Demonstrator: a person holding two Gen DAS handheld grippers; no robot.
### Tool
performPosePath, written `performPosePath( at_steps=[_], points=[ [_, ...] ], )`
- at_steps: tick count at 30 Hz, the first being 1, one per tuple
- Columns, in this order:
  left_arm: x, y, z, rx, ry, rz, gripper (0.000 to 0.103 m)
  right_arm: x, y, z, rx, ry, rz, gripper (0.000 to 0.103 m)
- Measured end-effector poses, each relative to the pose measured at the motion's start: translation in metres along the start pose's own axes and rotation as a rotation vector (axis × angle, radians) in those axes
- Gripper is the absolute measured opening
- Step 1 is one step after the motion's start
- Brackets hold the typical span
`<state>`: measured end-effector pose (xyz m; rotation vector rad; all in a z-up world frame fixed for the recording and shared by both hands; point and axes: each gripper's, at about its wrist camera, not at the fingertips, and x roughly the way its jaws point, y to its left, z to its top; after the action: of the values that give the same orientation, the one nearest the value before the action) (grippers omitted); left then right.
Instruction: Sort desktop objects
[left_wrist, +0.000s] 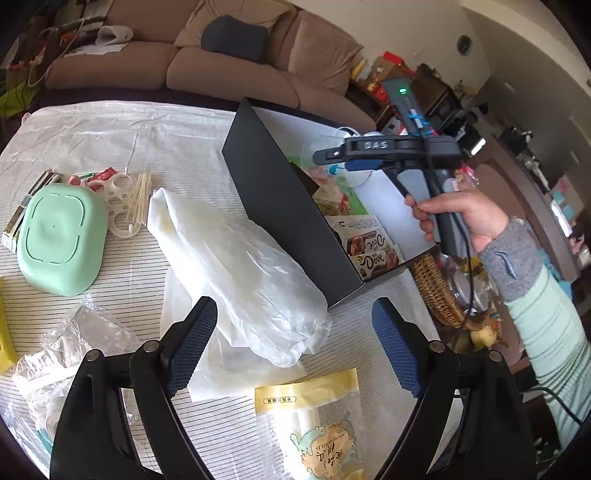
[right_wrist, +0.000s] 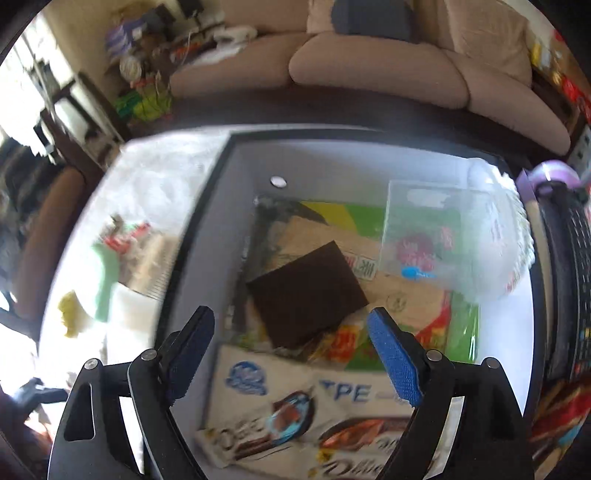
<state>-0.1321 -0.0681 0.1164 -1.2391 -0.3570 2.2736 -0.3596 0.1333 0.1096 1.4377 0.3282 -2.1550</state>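
Matt black box (left_wrist: 280, 206), crinkly plastic bag (left_wrist: 243, 266)

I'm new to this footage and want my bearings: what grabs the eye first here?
A big black open-topped box with white inside stands mid-table, holding Dove chocolate packs. The right claw hangs open and empty over it. Left of the box lie a crumpled white plastic bag and a mint-green rounded plastic container, the left claw open above the bag.

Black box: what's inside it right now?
In the black box: a dark brown square pad on top of a tan packet and green packaging, a clear bag, Dove chocolate packs at the near end. Anything beneath that pile is covered.
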Motion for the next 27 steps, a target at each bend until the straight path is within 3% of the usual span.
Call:
performPosePath(
  at_steps=[5,15,19,22,24,27],
  points=[
    [0.003,0.005,-0.001,-0.006,0.012,0.003,0.085,0.051,0.012,0.005,-0.181,0.118,-0.07,0.088],
    [0.011,0.007,-0.004,-0.008,0.041,0.006,0.085,0.075,0.004,0.007,-0.239,0.155,-0.074,0.095],
    [0.013,0.007,-0.006,-0.007,0.047,0.004,0.085,0.074,-0.008,0.009,-0.102,0.192,-0.026,0.097],
    [0.013,0.008,-0.006,-0.011,0.047,0.002,0.085,0.069,-0.026,0.004,0.123,0.26,0.17,0.097],
    [0.012,0.009,-0.005,-0.014,0.046,-0.001,0.085,0.064,-0.028,-0.005,0.172,0.288,0.259,0.097],
    [0.009,0.008,-0.004,-0.014,0.039,-0.007,0.085,0.053,-0.022,-0.016,0.11,0.289,0.189,0.097]
  ],
)
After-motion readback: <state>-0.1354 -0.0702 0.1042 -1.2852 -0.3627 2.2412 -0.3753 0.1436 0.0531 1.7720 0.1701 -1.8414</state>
